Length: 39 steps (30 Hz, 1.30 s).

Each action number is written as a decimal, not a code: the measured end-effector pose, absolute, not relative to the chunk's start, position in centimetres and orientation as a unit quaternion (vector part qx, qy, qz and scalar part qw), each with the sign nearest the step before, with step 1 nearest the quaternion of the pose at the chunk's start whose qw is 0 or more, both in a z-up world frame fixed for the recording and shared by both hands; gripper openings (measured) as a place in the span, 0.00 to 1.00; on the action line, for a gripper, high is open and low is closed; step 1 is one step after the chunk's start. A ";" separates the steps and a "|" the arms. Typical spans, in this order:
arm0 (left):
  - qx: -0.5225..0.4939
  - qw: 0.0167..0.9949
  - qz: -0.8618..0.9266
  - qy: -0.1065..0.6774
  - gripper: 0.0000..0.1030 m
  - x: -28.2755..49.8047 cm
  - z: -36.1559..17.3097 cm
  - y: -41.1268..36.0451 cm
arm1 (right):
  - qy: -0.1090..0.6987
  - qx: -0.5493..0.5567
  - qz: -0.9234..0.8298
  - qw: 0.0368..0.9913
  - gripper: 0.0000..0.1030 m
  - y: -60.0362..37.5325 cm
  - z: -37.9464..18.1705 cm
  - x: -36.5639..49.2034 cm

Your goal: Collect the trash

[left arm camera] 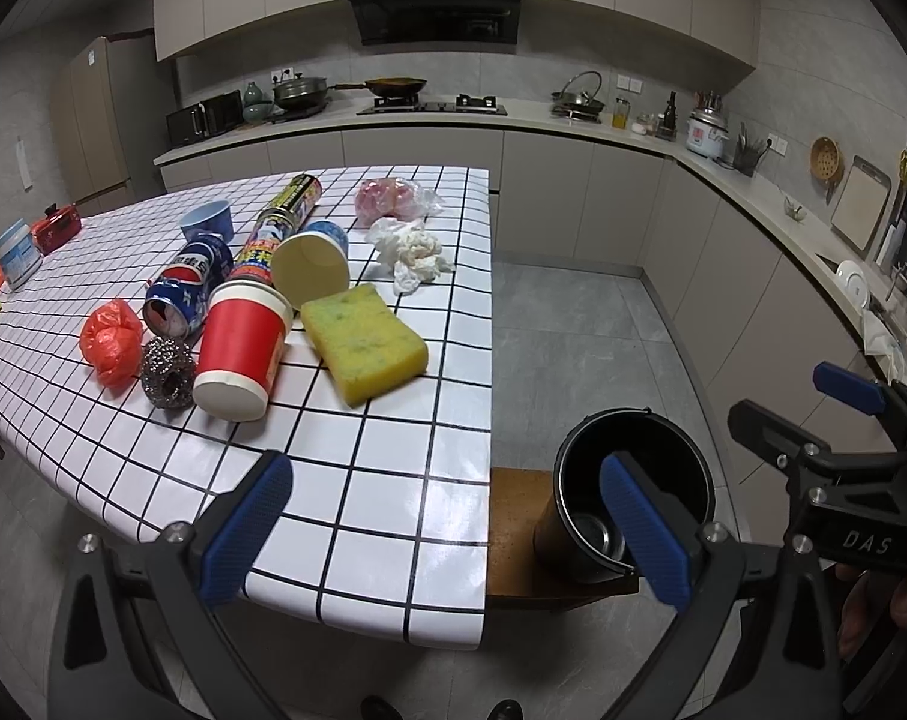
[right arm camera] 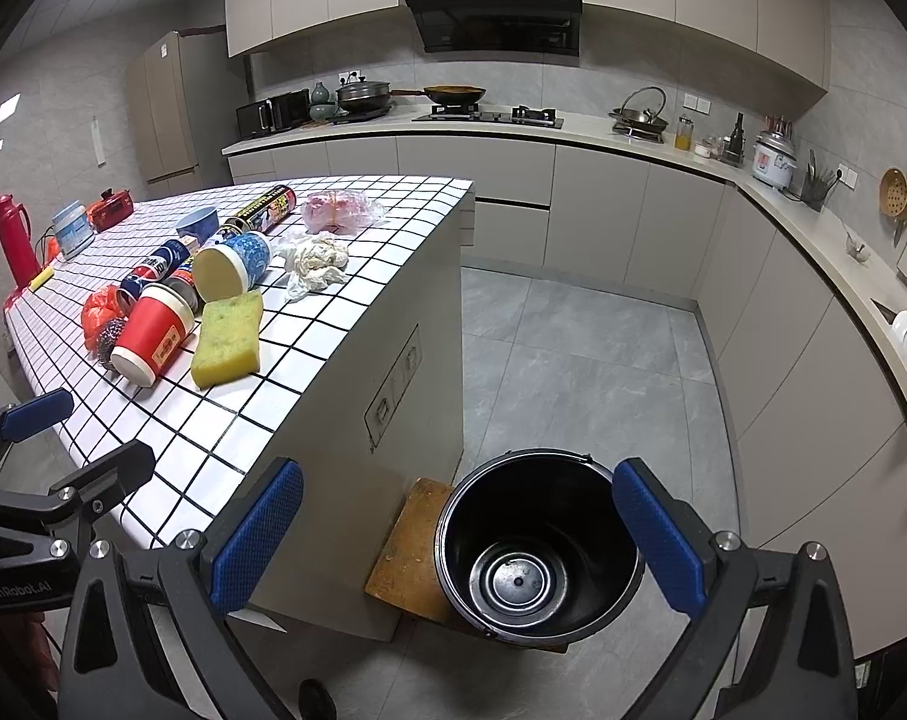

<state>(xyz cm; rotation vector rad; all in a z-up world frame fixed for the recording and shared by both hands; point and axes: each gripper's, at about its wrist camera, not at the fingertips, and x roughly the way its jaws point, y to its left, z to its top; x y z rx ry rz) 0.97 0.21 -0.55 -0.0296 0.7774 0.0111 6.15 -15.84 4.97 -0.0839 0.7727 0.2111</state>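
Standing wide apart with nothing between them, the jaws of the left gripper (left arm camera: 447, 531) hang over the near corner of the desk (left arm camera: 393, 480), which wears a white cloth with a black grid. The right gripper (right arm camera: 458, 543) is just as wide open and equally empty, held above a black bucket (right arm camera: 540, 546) that stands on a brown wooden stool (right arm camera: 408, 546) on the grey tiled floor, just beside the end of the desk. The bucket looks empty down to its shiny base.

All the trash lies on the desk, well apart from both grippers. Nearest the edge is a yellow sponge (left arm camera: 363, 342), with a red paper cup (left arm camera: 243, 354) lying on its side just beside it. Next to the cup sit a steel-wool scourer (left arm camera: 168, 373) and a crumpled orange plastic bag (left arm camera: 112, 341). Behind them lie a crushed blue cola can (left arm camera: 189, 288), a long spray can (left arm camera: 279, 228) and a tipped blue-and-white paper cup (left arm camera: 315, 264). A blue bowl (left arm camera: 207, 222) stands further back. Toward the right edge are crumpled white tissue (left arm camera: 414, 252) and a clear bag with something pink inside (left arm camera: 396, 199).

At the far left end stand a red thermos (right arm camera: 12, 240) and a white jar (left arm camera: 18, 252).
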 end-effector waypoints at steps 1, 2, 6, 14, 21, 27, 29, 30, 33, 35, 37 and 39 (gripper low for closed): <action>-0.014 0.925 0.006 0.379 1.00 1.0 -0.6 0.2 | 0.376 -0.041 0.103 0.920 1.00 -15.9 5.0 6.1; -0.015 0.925 0.006 0.379 1.00 1.0 -0.5 0.2 | 0.376 -0.041 0.103 0.920 1.00 -15.9 5.0 6.1; -0.015 0.925 0.005 0.379 1.00 1.0 -0.6 0.2 | 0.376 -0.041 0.103 0.920 1.00 -15.8 5.0 6.2; -0.015 0.925 0.006 0.380 1.00 1.0 -0.5 0.2 | 0.376 -0.042 0.102 0.920 1.00 -15.8 5.0 6.2; -0.017 0.924 0.007 0.381 1.00 1.2 -0.5 0.6 | 0.377 -0.043 0.104 0.919 1.00 -15.4 4.8 6.3; -0.020 0.925 0.012 0.380 1.00 1.2 -0.4 1.4 | 0.377 -0.047 0.106 0.919 1.00 -14.4 4.8 6.4; -0.023 0.925 0.017 0.379 1.00 1.3 -0.4 1.9 | 0.378 -0.051 0.106 0.918 1.00 -14.1 4.6 6.6; -0.025 0.925 0.021 0.378 1.00 1.4 -0.4 2.2 | 0.380 -0.050 0.109 0.917 1.00 -13.9 4.6 6.7; -0.032 0.925 0.036 0.376 1.00 1.4 -0.2 3.6 | 0.390 -0.048 0.121 0.911 1.00 -13.2 4.3 7.4; -0.040 0.926 0.049 0.372 1.00 1.4 -0.2 4.8 | 0.394 -0.054 0.128 0.909 1.00 -12.4 4.1 8.1; -0.049 0.926 0.068 0.369 1.00 1.3 -0.2 6.4 | 0.392 -0.060 0.130 0.909 1.00 -11.6 3.8 8.6; -0.059 0.924 0.087 0.368 1.00 1.3 -0.2 8.2 | 0.388 -0.068 0.129 0.910 1.00 -10.7 3.6 9.1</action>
